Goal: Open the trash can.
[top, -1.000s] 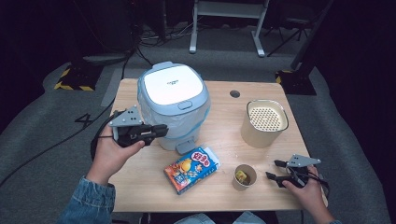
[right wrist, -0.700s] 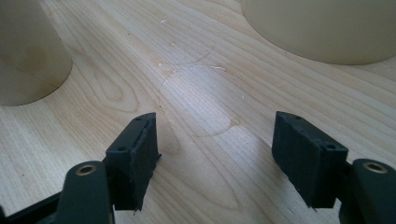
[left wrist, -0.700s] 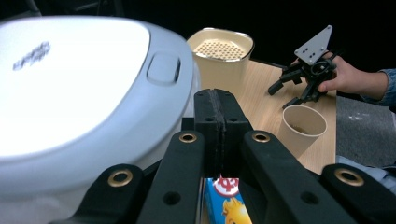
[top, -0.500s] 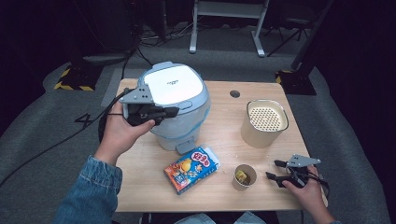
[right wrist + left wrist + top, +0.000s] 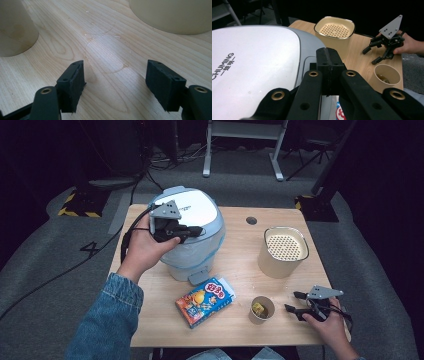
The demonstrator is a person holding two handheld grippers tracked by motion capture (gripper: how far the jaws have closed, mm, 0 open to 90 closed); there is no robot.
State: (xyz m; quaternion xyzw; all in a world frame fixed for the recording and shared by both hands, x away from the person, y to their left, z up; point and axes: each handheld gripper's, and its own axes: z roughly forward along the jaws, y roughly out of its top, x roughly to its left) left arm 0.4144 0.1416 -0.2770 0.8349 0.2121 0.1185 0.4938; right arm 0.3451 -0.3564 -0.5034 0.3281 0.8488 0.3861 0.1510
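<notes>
Wooden table (image 5: 240,255), frame centre: our left gripper (image 5: 192,231), pressed together, hovers over cooker lid (image 5: 192,212); next, pressing its latch. Right gripper (image 5: 295,302) rests spread.

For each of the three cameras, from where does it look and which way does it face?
High view: above the person's side, facing forward and down on the table; both forearms and hands show.
Left gripper view: on the left gripper, its fingers closed over the white bin lid, facing the right gripper.
Right gripper view: on the right gripper, low over the wood, fingers apart.
Shared: high and left gripper views both show the paper cup.
</notes>
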